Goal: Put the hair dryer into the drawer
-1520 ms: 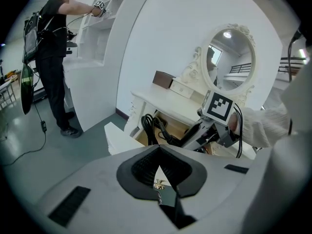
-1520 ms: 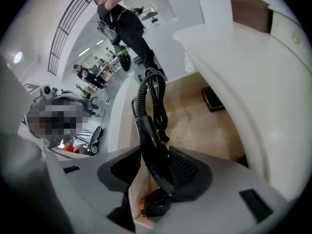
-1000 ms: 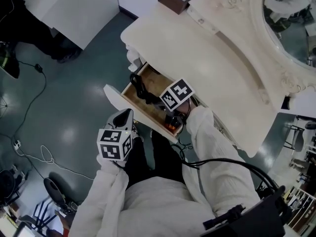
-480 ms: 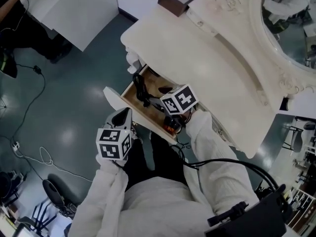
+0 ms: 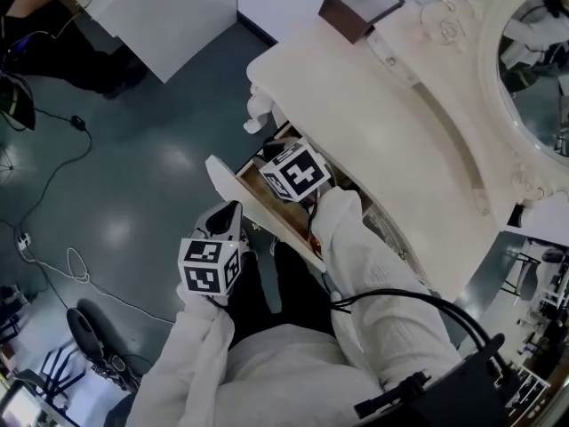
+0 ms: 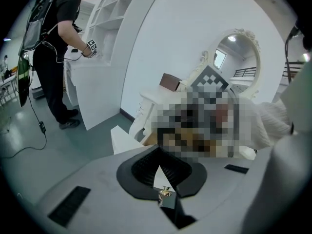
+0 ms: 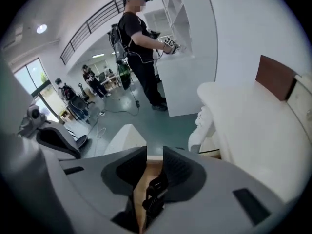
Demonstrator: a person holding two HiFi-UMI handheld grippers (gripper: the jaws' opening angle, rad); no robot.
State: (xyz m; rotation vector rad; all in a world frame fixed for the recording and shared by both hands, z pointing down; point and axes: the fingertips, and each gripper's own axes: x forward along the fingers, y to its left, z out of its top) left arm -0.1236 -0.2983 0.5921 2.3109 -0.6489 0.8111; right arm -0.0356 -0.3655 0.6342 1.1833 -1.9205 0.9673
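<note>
Head view: drawer [image 5: 260,206] is standing open under the vanity [image 5: 382,123]. The right gripper [image 5: 277,169] is reaching down into it, and the left gripper [image 5: 228,212] is hovering just outside the drawer front. The hair dryer body is not showing, hidden under gripper and sleeve. Left gripper view: the jaws are meeting at the tips and gripping nothing. Right gripper view: the jaws have just been closing and are now standing a narrow gap apart. The hair dryer cord [image 7: 154,193] is sitting in that gap over the drawer's wood. I cannot tell whether the pads are pinching it.
</note>
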